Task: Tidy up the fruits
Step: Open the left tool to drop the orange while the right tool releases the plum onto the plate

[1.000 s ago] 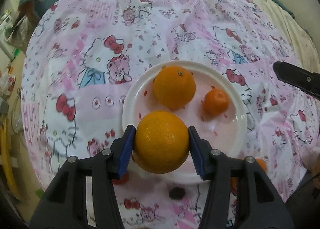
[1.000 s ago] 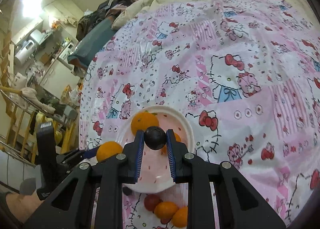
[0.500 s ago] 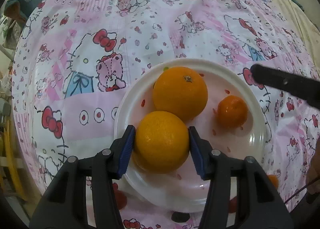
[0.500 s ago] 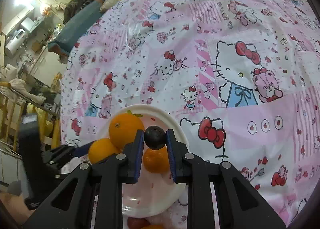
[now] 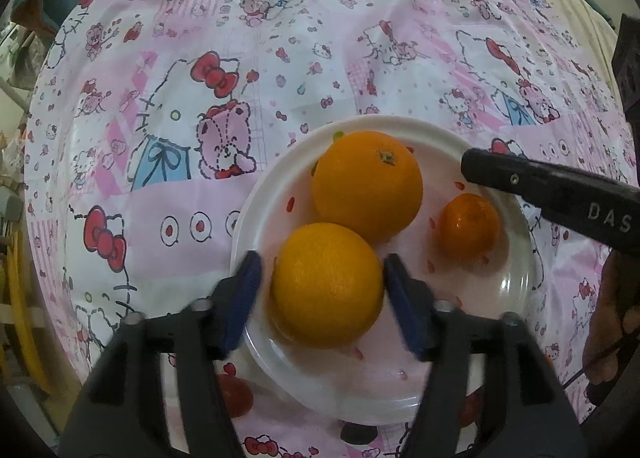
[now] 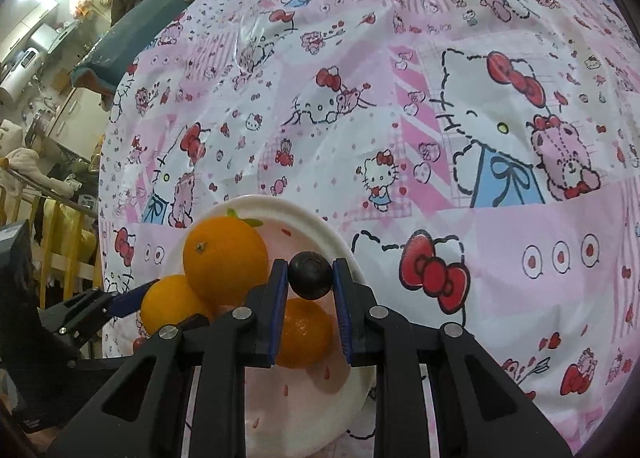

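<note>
A white plate (image 5: 516, 290) holds a large orange (image 5: 366, 196), a second orange (image 5: 327, 285) and a small mandarin (image 5: 468, 225). My left gripper (image 5: 322, 288) is open, its jaws standing just apart from the second orange, which rests on the plate. My right gripper (image 6: 310, 278) is shut on a small dark round fruit (image 6: 310, 276) and holds it over the plate (image 6: 344, 250), above the mandarin (image 6: 304, 334). The right gripper's finger (image 5: 552, 194) shows over the plate's right side in the left wrist view.
The plate sits on a pink Hello Kitty cloth (image 5: 280, 58). A red fruit (image 5: 236, 398) and a dark fruit (image 5: 358, 434) lie on the cloth by the plate's near rim. Shelves and clutter (image 6: 36, 106) lie beyond the cloth's left edge.
My left gripper lowered the second orange onto the plate and opened its jaws off it. My right gripper carried the dark fruit in over the plate.
</note>
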A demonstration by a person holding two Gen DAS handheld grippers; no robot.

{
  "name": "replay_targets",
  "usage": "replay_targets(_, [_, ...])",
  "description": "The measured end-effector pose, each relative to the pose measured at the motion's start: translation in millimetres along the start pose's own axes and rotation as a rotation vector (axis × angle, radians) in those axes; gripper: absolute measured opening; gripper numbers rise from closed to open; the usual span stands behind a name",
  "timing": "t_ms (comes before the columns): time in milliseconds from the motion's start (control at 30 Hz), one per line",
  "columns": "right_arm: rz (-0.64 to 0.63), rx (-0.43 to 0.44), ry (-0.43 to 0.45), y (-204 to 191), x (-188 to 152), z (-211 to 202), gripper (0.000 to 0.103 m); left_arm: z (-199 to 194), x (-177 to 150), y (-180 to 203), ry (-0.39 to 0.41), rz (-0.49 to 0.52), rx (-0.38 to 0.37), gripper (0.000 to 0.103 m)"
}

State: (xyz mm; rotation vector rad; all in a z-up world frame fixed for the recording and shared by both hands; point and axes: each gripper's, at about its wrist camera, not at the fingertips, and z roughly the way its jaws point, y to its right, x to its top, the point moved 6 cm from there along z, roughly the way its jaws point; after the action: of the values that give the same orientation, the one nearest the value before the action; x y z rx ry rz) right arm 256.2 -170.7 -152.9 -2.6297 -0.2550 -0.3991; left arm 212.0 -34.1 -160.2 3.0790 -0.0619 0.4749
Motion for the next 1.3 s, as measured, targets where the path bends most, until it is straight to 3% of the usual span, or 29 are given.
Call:
replay_targets(467, [-0.027,-0.005,0.026,-6.2,4.5,-8.0,0.027,-9.8,1.5,-0.4,0.033,-0.001,-0.010,0.078])
replay_targets(800, [-0.028,-0.027,0.070,-9.8,3.9,-35.6,0.028,-37.9,3.7,-11.7,0.127,-0.035,-0.022,0.082])
replay_targets(867, [-0.020,-0.024,0.081,-10.4,1.6,-42.5,0.037,-46.5,3.4,-15.5,0.150,-0.050,-0.032,0.082])
replay_targets(933, [-0.015,-0.020,0.103,-12.4,-1.8,-52.0,0.063,-54.3,2.0,-20.0,0.168,-0.065,-0.035,0.082])
replay_targets(967, [-0.015,-0.024,0.117,-13.6,-3.1,-56.6,0.068,-56.8,1.6,-21.8,0.174,-0.071,-0.036,0.082])
replay_targets(1300, [-0.009,-0.023,0.170,-23.5,-27.3,-94.0,0.072,-87.8,-11.8,-47.7,0.222,-0.137,-0.002,0.082])
